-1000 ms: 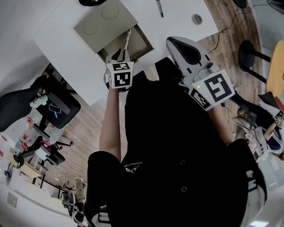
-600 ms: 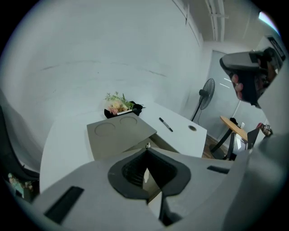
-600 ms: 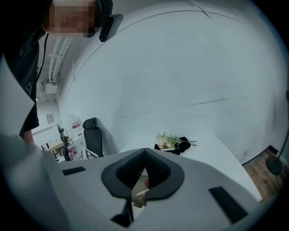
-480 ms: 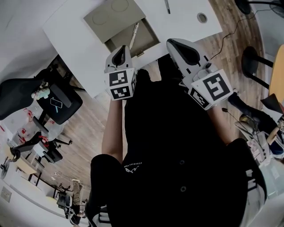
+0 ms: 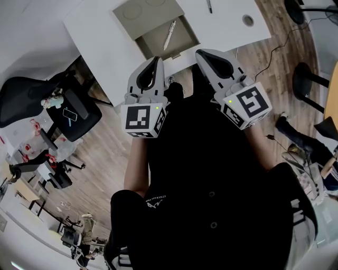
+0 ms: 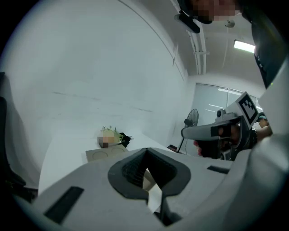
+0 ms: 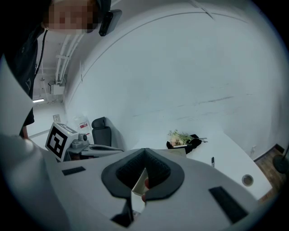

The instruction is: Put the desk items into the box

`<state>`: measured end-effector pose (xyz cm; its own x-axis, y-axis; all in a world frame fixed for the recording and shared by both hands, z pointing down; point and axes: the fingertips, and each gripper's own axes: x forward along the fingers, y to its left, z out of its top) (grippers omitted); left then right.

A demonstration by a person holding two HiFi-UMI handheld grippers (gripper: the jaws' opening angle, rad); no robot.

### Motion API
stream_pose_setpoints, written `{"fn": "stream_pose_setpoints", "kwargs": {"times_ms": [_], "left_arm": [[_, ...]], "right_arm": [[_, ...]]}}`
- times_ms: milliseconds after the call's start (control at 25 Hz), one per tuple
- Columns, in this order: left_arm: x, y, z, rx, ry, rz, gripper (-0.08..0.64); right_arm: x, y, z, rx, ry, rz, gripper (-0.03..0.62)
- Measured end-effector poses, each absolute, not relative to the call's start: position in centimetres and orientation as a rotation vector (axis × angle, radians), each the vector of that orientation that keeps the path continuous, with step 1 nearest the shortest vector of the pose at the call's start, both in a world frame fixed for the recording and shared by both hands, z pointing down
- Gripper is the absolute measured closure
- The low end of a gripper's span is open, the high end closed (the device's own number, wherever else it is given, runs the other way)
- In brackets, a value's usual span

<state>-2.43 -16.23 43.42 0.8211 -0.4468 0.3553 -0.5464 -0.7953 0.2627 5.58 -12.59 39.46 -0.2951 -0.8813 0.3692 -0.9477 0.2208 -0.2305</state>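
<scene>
With a pen (image 5: pixel 169 35) in the box (image 5: pixel 153 46), the left gripper (image 5: pixel 155 59) and right gripper (image 5: pixel 203 54) hung closed and empty off the tabletop's (image 5: pixel 105 39) near edge, and the far pen (image 5: pixel 209 6) probably needed reaching next.

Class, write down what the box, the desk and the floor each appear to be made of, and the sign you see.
Box: probably cardboard, matte dull tan, with a thin flat lid folded open.
Desk: smooth white top, likely laminate or painted board; cannot tell which.
Floor: wood or wood-look planks, brown with visible grain and seams.

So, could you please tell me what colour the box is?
Khaki-beige box; it shows best in the head view.
</scene>
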Motion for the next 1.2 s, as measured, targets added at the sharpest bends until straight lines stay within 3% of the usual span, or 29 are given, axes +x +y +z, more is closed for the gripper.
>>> {"fn": "stream_pose_setpoints", "kwargs": {"times_ms": [480, 1200], "left_arm": [[-7.2, -15.1, 37.5, 2.746, -0.879, 0.259, 0.552], [-10.0, -17.9, 24.8, 2.912, -1.114, -0.003, 0.552]], "right_arm": [[0.6, -12.3, 36.5, 1.72, -2.417, 0.516, 0.594], [2.4, -13.0, 25.6, 1.885, -2.476, 0.162, 0.594]]}}
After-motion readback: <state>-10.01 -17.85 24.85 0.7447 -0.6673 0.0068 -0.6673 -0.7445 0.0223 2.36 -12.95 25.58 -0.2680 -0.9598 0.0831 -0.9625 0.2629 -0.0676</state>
